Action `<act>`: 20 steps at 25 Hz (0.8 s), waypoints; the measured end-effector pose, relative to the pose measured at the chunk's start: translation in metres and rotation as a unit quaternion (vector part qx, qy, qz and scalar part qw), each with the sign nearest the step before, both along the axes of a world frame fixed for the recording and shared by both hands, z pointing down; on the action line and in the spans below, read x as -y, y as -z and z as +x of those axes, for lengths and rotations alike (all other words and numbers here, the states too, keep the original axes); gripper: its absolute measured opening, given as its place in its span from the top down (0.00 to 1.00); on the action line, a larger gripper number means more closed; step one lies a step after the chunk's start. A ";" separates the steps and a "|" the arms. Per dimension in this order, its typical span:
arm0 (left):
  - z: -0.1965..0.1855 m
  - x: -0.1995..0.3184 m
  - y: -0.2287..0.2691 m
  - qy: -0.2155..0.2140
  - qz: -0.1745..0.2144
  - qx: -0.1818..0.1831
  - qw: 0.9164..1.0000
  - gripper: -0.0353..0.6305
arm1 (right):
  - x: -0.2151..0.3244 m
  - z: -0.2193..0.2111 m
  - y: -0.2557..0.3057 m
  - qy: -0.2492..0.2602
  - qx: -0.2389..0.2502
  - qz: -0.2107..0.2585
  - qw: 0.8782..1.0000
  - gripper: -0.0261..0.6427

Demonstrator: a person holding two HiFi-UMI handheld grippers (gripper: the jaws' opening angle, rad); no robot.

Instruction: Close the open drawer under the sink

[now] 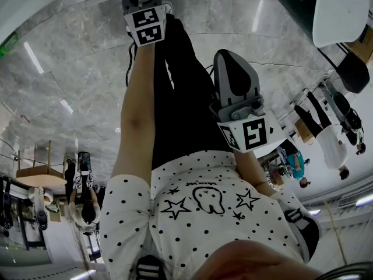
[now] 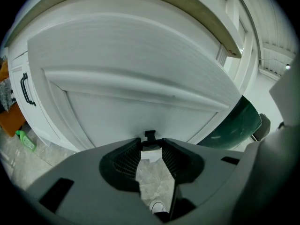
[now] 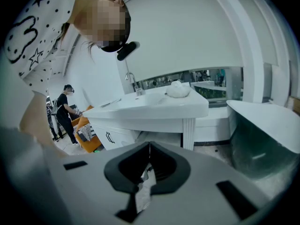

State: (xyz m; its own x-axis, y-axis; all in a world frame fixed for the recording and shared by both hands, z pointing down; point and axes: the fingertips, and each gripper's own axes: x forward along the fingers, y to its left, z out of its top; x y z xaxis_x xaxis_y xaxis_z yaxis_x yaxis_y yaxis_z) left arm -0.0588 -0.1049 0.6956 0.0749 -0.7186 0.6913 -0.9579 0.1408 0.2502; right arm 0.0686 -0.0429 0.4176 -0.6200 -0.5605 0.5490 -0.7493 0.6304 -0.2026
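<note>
Marbled grey floor (image 1: 64,109), white sink cabinet (image 3: 154,108)

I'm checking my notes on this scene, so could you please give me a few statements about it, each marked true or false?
The right gripper has its jaws together. True.
The left gripper faces a white drawer front. True.
The handle on the cabinet beside that front is gold. False: it is black.
The sink counter is bare. False: a white lump lies on it, near the tap.
</note>
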 end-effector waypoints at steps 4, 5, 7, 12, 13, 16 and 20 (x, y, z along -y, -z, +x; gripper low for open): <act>-0.002 0.006 0.001 0.001 0.003 0.001 1.000 0.74 | 0.001 0.001 0.000 -0.001 0.000 0.000 1.000 0.94; -0.002 0.008 0.001 0.002 0.003 0.001 1.000 0.74 | 0.002 0.001 0.000 -0.001 -0.001 -0.001 1.000 0.94; -0.004 0.011 0.002 0.002 0.004 0.001 1.000 0.74 | 0.002 0.000 0.000 -0.002 -0.001 -0.001 1.000 0.94; -0.005 0.016 0.001 0.002 0.006 0.001 1.000 0.74 | 0.003 0.002 0.000 -0.006 -0.002 0.000 1.000 0.94; -0.005 0.018 0.001 0.003 0.007 0.001 1.000 0.74 | 0.003 0.003 -0.001 -0.006 -0.002 0.000 1.000 0.94; -0.006 0.021 0.001 0.003 0.008 0.001 1.000 0.74 | 0.005 0.003 -0.002 -0.009 -0.003 -0.001 1.000 0.94; -0.007 0.024 0.001 0.004 0.010 0.000 1.000 0.74 | 0.007 0.003 -0.003 -0.012 -0.003 -0.002 1.000 0.94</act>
